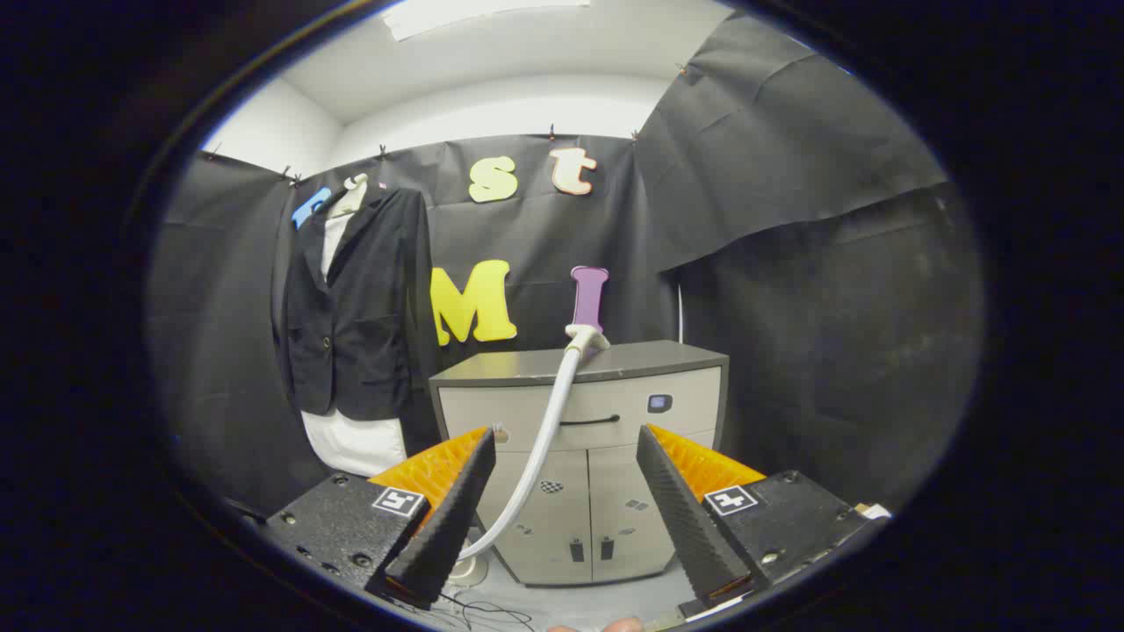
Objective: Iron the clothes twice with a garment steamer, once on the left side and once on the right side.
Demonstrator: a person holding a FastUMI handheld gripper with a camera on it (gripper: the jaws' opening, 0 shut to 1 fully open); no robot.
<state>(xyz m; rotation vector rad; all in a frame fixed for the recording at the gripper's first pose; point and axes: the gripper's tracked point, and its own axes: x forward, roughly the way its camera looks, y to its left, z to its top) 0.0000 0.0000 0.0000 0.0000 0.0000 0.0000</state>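
With jaws apart, gripper [566, 448] faces steamer hose [544, 439].

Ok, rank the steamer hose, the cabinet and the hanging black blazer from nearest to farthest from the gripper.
1. Steamer hose: runs up between the open jaws of the gripper.
2. Cabinet: straight ahead, beyond the jaws.
3. Black blazer: hanging on the wall, ahead to the left.

A low cabinet [606, 456] with a dark top, one drawer and two doors stands on the pale floor [580, 601], beyond the open fingers of the tool [566, 461]. The steamer head [587, 337] rests on its top, its hose [536, 456] curving to the floor, where thin cables [487, 610] lie.
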